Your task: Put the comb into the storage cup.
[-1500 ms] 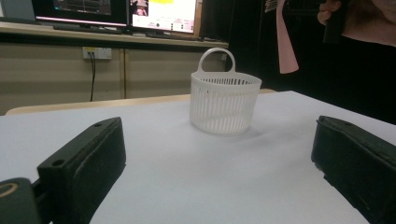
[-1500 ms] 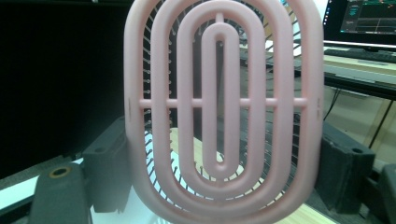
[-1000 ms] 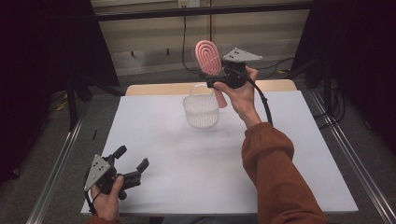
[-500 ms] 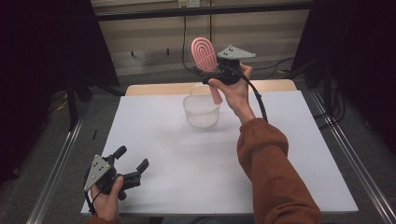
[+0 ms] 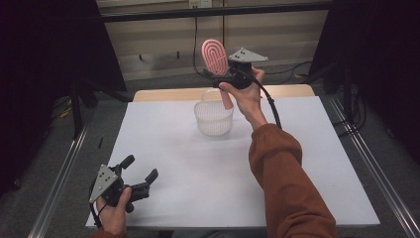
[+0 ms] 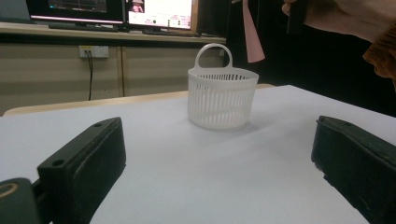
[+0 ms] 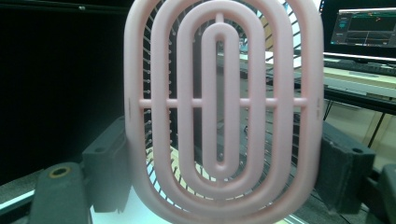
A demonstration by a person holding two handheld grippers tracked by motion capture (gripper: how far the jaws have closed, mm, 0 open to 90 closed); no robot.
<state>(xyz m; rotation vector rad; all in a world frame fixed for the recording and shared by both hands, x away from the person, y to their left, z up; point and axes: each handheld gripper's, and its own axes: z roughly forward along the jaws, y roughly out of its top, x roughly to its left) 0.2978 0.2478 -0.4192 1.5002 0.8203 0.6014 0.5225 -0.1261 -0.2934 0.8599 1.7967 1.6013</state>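
pink hairbrush is standing upright, clamped between the right gripper jaws above the white basket; left gripper is resting wide open at the table's near-left corner.

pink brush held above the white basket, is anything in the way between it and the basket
Nothing visible: the right gripper holds the pink brush handle-down over the open basket, with only air beneath the handle tip.
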